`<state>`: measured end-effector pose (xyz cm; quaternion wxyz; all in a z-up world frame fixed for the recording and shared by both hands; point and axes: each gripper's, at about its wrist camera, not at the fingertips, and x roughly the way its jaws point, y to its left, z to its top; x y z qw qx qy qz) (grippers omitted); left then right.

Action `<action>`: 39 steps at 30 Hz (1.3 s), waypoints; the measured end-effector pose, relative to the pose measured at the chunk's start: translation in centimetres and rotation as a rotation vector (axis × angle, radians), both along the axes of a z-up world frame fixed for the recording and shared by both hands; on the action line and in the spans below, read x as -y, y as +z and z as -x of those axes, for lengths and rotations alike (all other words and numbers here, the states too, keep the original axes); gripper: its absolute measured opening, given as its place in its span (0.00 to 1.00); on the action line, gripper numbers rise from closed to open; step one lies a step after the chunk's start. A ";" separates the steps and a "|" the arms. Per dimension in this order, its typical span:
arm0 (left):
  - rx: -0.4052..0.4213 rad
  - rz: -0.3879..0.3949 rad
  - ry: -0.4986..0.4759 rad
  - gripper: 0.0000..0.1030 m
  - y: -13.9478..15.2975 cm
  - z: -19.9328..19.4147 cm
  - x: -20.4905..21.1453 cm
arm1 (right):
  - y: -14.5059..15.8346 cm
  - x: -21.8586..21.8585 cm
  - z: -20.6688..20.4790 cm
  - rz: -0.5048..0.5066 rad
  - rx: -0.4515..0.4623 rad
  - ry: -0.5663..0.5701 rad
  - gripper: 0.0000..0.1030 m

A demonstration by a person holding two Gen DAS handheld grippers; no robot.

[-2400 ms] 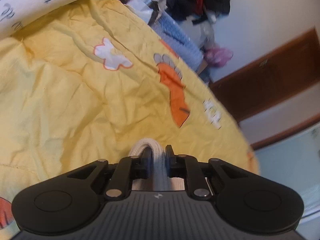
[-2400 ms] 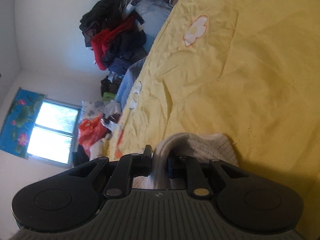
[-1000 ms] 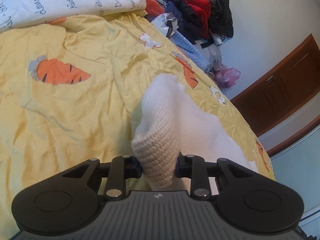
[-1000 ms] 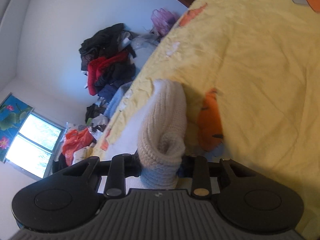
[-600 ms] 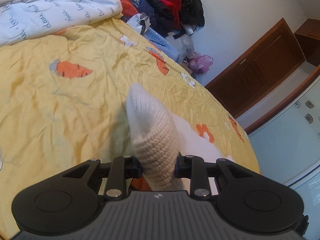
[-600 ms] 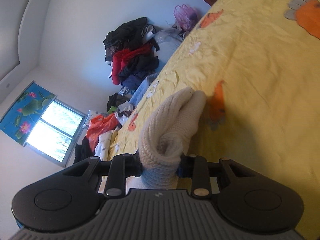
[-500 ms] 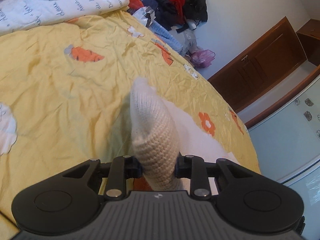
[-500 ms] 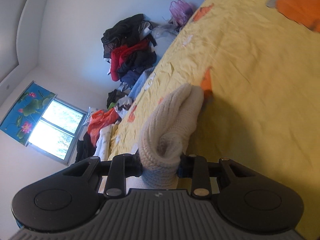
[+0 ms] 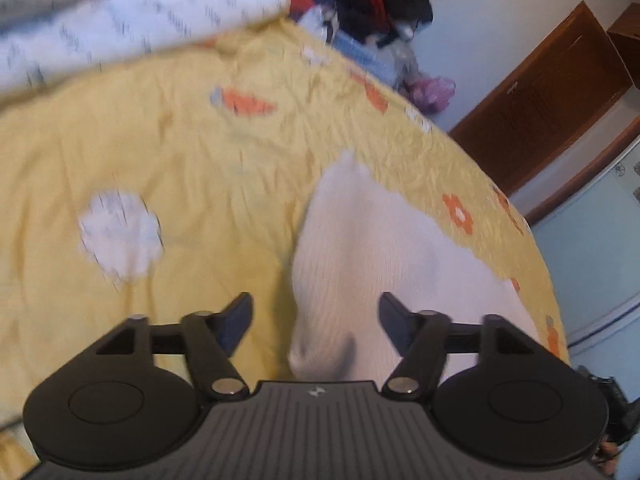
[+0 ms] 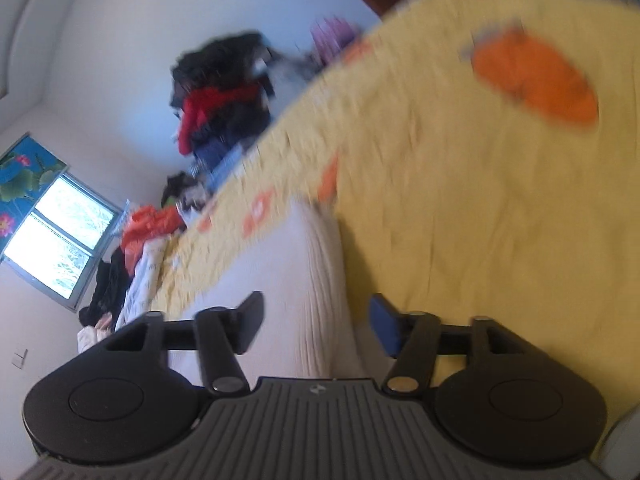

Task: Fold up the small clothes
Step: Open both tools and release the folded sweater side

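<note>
A cream knitted garment [image 9: 360, 248] lies on the yellow carrot-print bedspread [image 9: 160, 160]. In the left wrist view its near edge sits between the jaws of my left gripper [image 9: 316, 312], which are opening and stand clear of the knit on both sides. In the right wrist view the same cream knit [image 10: 296, 280] runs forward between the jaws of my right gripper [image 10: 316, 316], also opening, with gaps between pads and cloth. Both views are blurred by motion.
A white quilt with dark lettering [image 9: 120, 20] lies at the bed's far left. A heap of dark and red clothes [image 10: 220, 104] is piled beyond the bed by the wall. A brown wooden door [image 9: 540, 92] and a window [image 10: 56, 240] are in view.
Both grippers let go of the cream knit: their jaws, shut on bunched cloth before, now stand apart. The garment has dropped and spread flatter on the bedspread. Both views swung sideways.
</note>
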<state>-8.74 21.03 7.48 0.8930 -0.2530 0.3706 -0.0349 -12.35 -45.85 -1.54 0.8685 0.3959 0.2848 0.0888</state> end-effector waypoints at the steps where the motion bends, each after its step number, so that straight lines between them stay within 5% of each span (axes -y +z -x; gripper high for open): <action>1: 0.053 -0.053 0.018 0.88 1.1 -0.6 0.1 | 0.8 0.5 -0.7 0.021 0.021 0.005 0.65; 5: 0.110 -0.223 -0.025 0.88 3.0 -6.8 3.2 | 3.4 -0.7 -7.1 0.152 0.053 0.128 0.65; 12: -0.054 -0.409 -0.132 0.82 -2.3 -18.4 9.6 | 2.2 -6.8 -19.6 0.404 -0.043 0.287 0.67; 14: -0.094 -0.433 -0.140 0.39 -3.8 -19.9 10.3 | 0.8 -8.1 -21.6 0.432 -0.091 0.315 0.67; 15: -0.105 -0.469 -0.124 0.28 -4.3 -20.2 10.6 | 0.2 -8.6 -22.2 0.423 -0.114 0.335 0.66; 16: -0.088 -0.486 -0.119 0.12 -4.4 -20.2 10.7 | -0.5 -9.0 -22.6 0.402 -0.124 0.357 0.50; 17: -0.071 -0.496 -0.115 0.10 -4.3 -20.0 10.7 | -0.8 -9.3 -22.6 0.393 -0.122 0.378 0.22; 18: -0.051 -0.511 -0.094 0.08 -4.0 -19.6 10.7 | -0.7 -9.6 -22.6 0.392 -0.110 0.394 0.16; 21: 0.020 -0.550 -0.003 0.08 -2.9 -18.5 9.8 | 1.3 -8.9 -21.4 0.352 0.020 0.345 0.15; 23: -0.055 -0.515 0.008 0.07 -4.4 -19.1 8.7 | 1.7 -8.1 -21.1 0.285 0.054 0.300 0.14; 27: -0.050 -0.611 0.000 0.08 -5.5 -18.6 10.0 | -1.3 -9.4 -22.7 0.373 -0.062 0.309 0.15; 31: 0.039 -0.690 0.011 0.12 -2.2 -16.2 11.2 | 0.1 -8.8 -21.6 0.396 -0.053 0.209 0.57; 33: 0.124 -0.694 0.034 0.18 -0.5 -14.6 11.9 | 2.0 -8.5 -19.9 0.399 0.026 0.162 0.56; 35: 0.160 -0.656 0.014 0.33 0.2 -14.3 13.2 | 3.7 -9.1 -18.5 0.366 0.113 0.170 0.57; 39: 0.120 -0.682 -0.070 0.52 -2.3 -16.0 17.0 | 3.8 -14.0 -18.9 0.460 0.127 0.290 0.62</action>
